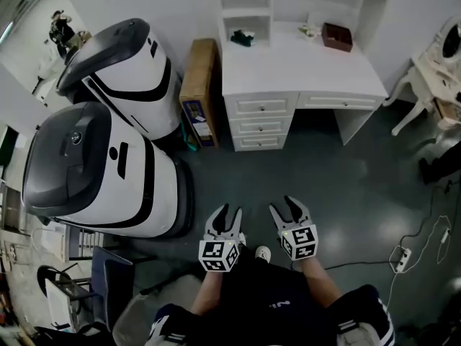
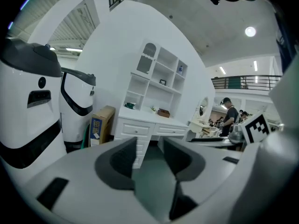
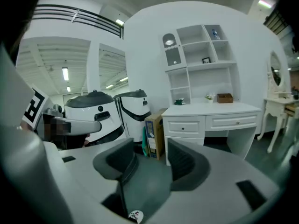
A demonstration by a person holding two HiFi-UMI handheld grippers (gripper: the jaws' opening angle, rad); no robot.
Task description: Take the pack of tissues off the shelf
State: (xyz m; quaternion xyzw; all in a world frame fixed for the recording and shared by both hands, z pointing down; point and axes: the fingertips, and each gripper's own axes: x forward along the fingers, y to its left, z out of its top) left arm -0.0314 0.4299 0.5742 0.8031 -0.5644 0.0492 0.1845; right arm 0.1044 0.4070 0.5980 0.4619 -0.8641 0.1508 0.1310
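Down at the head view's lower edge are two grippers, the left gripper (image 1: 229, 212) and the right gripper (image 1: 284, 207). Each has its jaws partly apart with nothing between them, well apart from the one white desk (image 1: 302, 78). The lowest left cubby of its shelf unit (image 1: 248, 9) holds a small dark green pack (image 1: 241, 37), too small to confirm as tissues. One brown box (image 1: 337, 37) sits on the desktop. Two white-and-black machines (image 1: 122, 56) and one upright cardboard box (image 1: 199, 92) stand to the left. A vanity table (image 1: 439, 63) is cut off at the right.

White shelf (image 1: 247, 11); brown box (image 1: 337, 37); grey-green floor (image 1: 360, 186).
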